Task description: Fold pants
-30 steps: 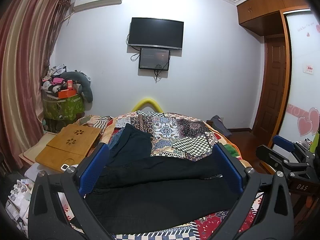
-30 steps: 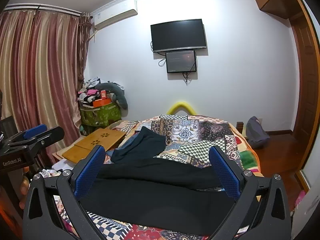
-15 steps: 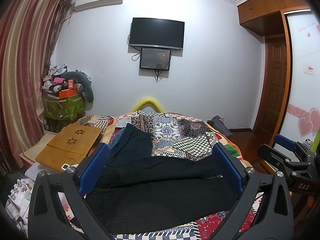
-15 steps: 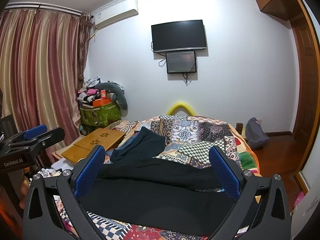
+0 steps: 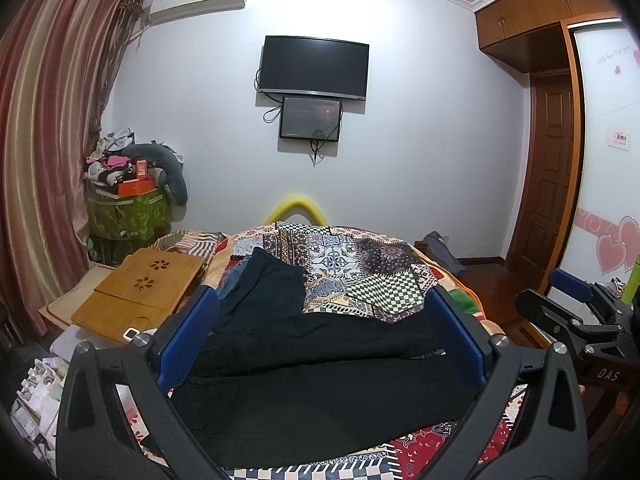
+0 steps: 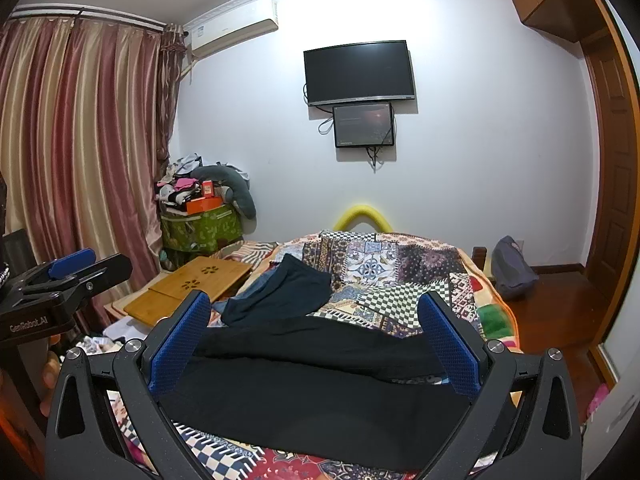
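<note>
The left gripper [image 5: 320, 336] and right gripper [image 6: 314, 340] both stand wide apart, holding nothing, each filling the lower part of its own frame. The black pants [image 5: 320, 384] lie spread across the patchwork bedspread [image 5: 360, 264] just beyond and between the blue fingertips [image 5: 188, 344], in the lower centre. A darker garment [image 6: 280, 292] lies behind, toward centre left.

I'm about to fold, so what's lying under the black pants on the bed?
The black pants lie across the patchwork quilt, which shows around them. A dark garment runs up to their far edge; whether it reaches underneath is hidden. Both tools hover open above, touching nothing.
</note>
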The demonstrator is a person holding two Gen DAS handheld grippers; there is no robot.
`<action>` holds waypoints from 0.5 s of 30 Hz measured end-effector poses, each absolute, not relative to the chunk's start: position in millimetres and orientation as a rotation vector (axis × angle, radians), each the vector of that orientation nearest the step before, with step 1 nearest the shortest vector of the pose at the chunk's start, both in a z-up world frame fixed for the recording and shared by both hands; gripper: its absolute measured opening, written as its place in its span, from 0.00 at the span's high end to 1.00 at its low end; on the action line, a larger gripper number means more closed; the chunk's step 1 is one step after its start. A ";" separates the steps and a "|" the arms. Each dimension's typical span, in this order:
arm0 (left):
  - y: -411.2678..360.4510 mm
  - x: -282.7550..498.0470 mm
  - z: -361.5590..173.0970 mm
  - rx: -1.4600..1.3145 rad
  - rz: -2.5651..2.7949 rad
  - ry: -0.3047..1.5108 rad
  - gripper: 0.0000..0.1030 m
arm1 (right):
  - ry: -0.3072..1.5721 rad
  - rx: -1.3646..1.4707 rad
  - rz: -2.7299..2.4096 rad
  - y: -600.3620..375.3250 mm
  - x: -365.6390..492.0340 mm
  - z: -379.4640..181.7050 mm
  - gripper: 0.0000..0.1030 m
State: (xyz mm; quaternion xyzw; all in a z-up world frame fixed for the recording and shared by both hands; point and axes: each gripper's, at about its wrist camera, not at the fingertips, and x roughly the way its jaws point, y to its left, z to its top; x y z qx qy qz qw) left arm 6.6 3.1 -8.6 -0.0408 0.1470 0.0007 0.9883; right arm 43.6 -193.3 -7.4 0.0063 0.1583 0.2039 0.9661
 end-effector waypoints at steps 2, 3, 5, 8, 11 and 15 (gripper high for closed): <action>2.7 6.9 -8.3 -0.082 0.002 0.295 0.00 | 0.320 0.012 0.413 -193.5 43.8 -6.9 0.00; 2.6 7.1 -8.6 -0.083 0.001 0.295 0.00 | 0.320 0.012 0.413 -193.5 43.8 -6.9 0.00; 2.4 7.3 -9.2 -0.084 0.001 0.295 0.00 | 0.320 0.013 0.414 -193.8 44.1 -6.7 0.00; 2.8 7.1 -8.8 -0.081 0.003 0.294 0.00 | 0.320 0.011 0.412 -193.2 43.1 -7.2 0.00; 2.7 7.3 -9.4 -0.082 0.003 0.294 0.00 | 0.319 0.012 0.413 -193.5 43.6 -7.1 0.00; 1.7 7.7 -10.3 -0.077 0.004 0.294 0.00 | 0.323 0.009 0.414 -192.7 43.1 -7.4 0.00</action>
